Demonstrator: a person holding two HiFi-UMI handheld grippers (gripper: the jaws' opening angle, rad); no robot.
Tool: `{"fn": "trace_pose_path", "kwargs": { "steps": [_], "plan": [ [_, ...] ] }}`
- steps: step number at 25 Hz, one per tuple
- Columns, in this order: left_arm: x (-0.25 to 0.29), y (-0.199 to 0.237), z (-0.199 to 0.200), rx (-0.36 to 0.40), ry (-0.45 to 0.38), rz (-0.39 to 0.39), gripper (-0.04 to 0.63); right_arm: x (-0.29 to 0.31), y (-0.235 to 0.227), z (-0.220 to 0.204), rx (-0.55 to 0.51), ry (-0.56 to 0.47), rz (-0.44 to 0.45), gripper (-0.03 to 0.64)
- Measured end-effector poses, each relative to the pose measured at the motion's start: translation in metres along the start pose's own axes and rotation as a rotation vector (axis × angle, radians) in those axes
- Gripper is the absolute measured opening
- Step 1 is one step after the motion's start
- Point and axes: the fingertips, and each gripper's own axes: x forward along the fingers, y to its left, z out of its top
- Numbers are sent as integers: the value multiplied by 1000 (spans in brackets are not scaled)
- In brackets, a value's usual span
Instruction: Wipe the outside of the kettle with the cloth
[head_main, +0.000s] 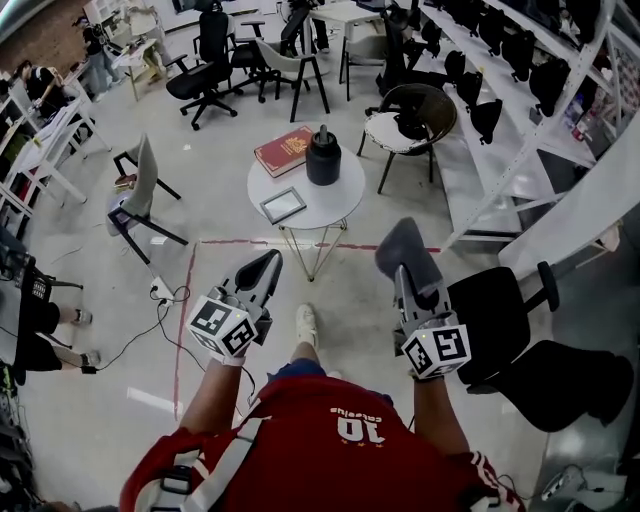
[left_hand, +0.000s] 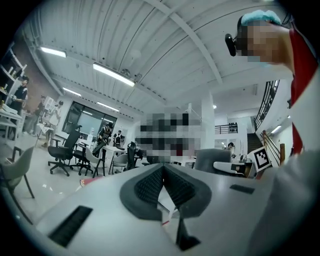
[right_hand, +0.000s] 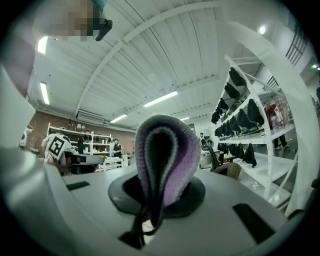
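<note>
Grey-purple cloth (right_hand: 167, 150) fast between right gripper (right_hand: 159, 200) jaws; left gripper (left_hand: 162, 172) jaws together, empty; black kettle (head_main: 323, 157) apart on white table (head_main: 335, 205).

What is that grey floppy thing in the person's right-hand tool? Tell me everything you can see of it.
A soft, knit-looking cloth, grey outside with lilac and pale inner layers, folded into a rounded loop. The right gripper is shut on its lower end, so the fold stands beyond the jaws. It is held in the air, short of the round white table; nothing else touches it.
</note>
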Motion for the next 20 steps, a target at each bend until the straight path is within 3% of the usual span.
{"fn": "trace_pose_path", "kwargs": {
  "steps": [20],
  "plan": [
    [101,86,21,4,11,-42,8,118,-53,24,8,38,-43,48]
  ]
}}
